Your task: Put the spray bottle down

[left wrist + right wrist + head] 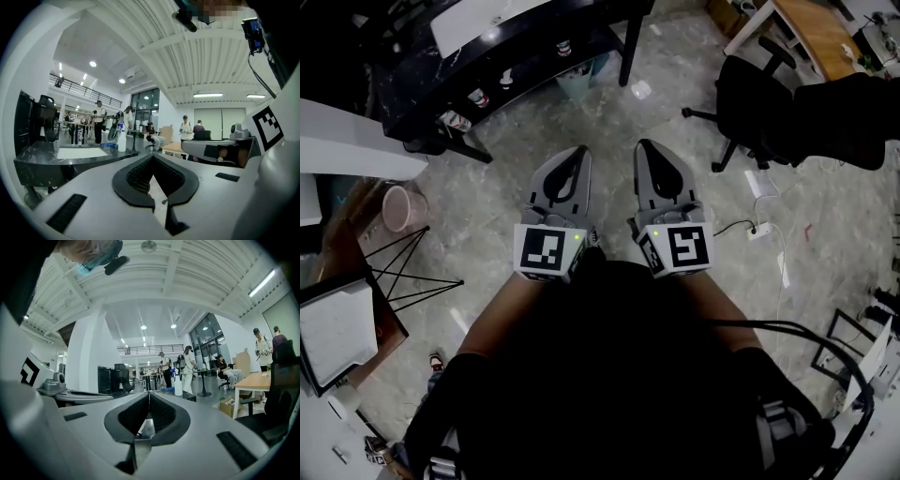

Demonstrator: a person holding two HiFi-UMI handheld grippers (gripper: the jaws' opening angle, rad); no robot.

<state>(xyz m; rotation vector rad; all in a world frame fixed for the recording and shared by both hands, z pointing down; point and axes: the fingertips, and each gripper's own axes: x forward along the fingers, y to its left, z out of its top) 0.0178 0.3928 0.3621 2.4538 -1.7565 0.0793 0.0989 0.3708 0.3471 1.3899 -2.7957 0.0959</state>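
The left gripper (579, 152) and right gripper (646, 147) both have their jaws pressed together with nothing between them, well short of the dark table (35, 155). The spray bottle (122, 139) stands upright on that table, seemingly already set down; best approach slowly and avoid knocking it

Bright ceiling lights (143, 327), fisheye-warped edges

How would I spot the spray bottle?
In the left gripper view, find the long dark table bearing a white sheet. At its right end stands the spray bottle, upright beside something blue: the only tall white thing there.
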